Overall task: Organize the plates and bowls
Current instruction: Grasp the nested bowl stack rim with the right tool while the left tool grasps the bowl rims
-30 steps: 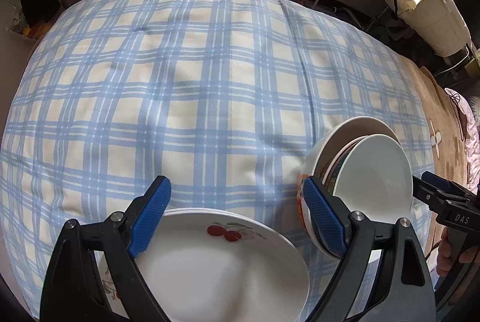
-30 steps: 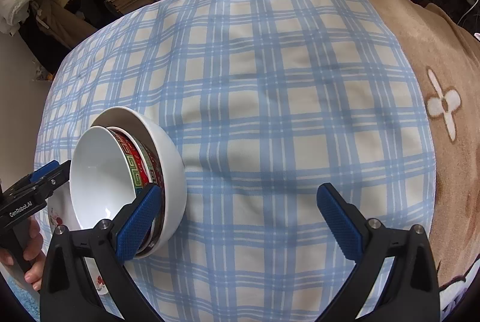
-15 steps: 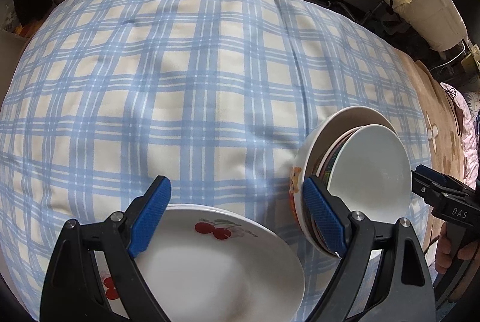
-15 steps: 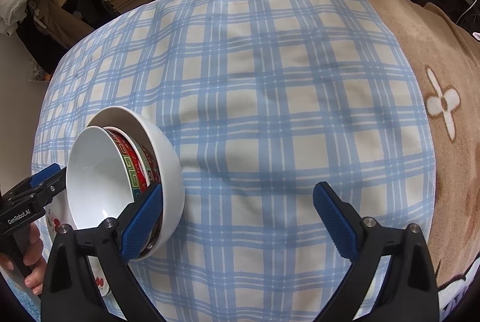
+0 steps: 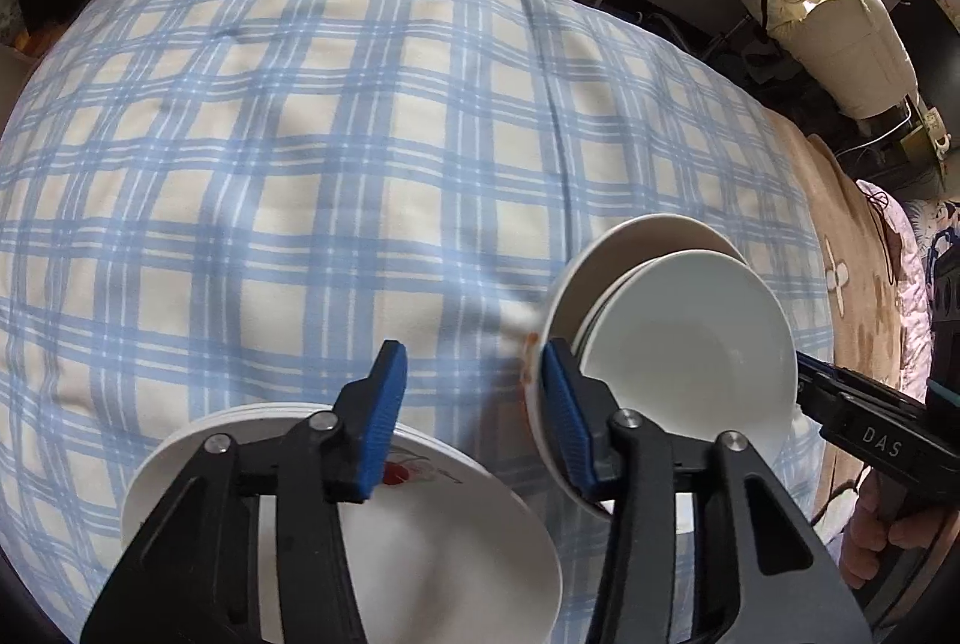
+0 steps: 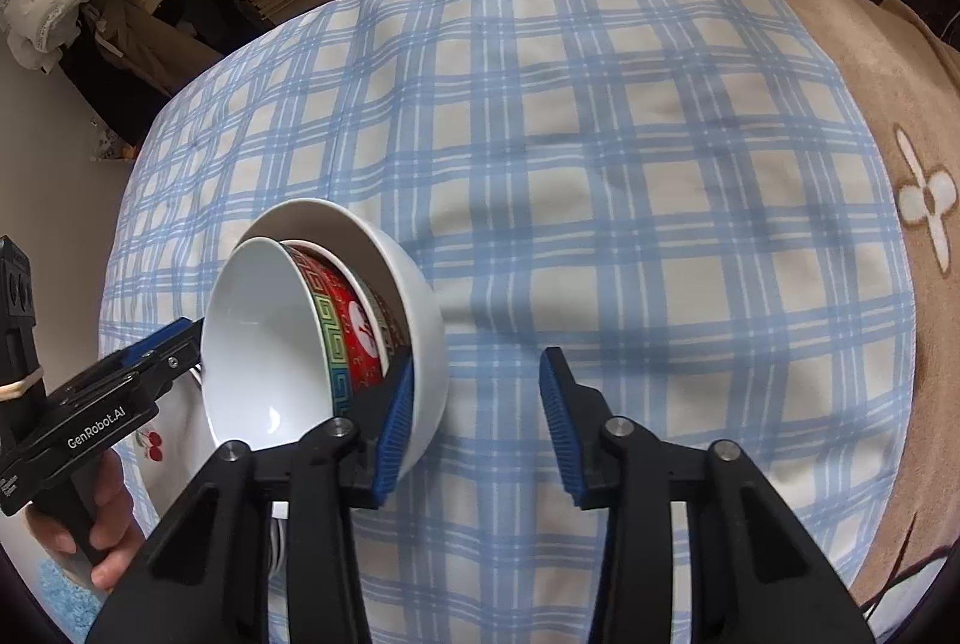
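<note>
Plates and bowls sit near the front edge of the blue plaid cloth (image 5: 360,164), with a brown blanket (image 6: 900,74) beyond it to the right. Largest is the stack of plates (image 5: 450,536) with cherry prints, lying flat beneath the left gripper (image 5: 474,404). Just to its right, the nest of bowls (image 6: 336,320) leans tilted: a big white outer bowl, a red patterned bowl (image 6: 354,326) inside it, and a plain white bowl (image 6: 264,344) innermost. The sorting looks mostly done, since like is gathered with like; what seems left is to set the leaning nest upright. Both pairs of jaws have just been closing. The left gripper is released, nothing between its pads. The right gripper (image 6: 477,416) is also released; its left pad lies beside the outer bowl's wall, the gap empty
</note>
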A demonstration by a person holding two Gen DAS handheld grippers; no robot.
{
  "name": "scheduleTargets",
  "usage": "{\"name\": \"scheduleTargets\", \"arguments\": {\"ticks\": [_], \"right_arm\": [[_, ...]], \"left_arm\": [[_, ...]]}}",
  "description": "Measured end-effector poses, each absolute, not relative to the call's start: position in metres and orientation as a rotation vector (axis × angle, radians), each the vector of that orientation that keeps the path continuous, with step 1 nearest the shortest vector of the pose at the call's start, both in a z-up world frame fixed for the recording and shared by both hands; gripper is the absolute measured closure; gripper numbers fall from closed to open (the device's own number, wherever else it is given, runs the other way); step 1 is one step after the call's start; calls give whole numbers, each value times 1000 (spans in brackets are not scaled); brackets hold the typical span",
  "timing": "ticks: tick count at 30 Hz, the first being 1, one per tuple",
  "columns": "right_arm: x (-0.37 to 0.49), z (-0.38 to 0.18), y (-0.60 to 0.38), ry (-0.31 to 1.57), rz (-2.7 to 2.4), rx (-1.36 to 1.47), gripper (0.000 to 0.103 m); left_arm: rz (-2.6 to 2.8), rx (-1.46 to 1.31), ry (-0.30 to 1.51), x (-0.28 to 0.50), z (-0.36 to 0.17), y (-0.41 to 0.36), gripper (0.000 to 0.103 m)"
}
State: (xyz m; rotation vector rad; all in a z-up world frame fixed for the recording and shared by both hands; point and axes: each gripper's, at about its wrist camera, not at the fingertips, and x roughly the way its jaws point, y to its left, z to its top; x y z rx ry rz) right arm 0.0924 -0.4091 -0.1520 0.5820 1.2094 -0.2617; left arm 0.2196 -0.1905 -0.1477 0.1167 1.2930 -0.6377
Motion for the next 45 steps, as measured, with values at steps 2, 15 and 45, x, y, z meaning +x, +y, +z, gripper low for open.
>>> {"name": "scheduleTargets", "arguments": {"ticks": [2, 15, 45], "right_arm": [[93, -151, -406, 1209, -255, 577, 75], [93, -158, -403, 1198, -237, 660, 93], [84, -145, -401, 1135, -255, 698, 92]], "left_arm": [[-657, 129, 1290, 216, -146, -197, 77], [-658, 178, 1304, 206, -151, -213, 98], [-593, 252, 1234, 191, -132, -218, 102]]}}
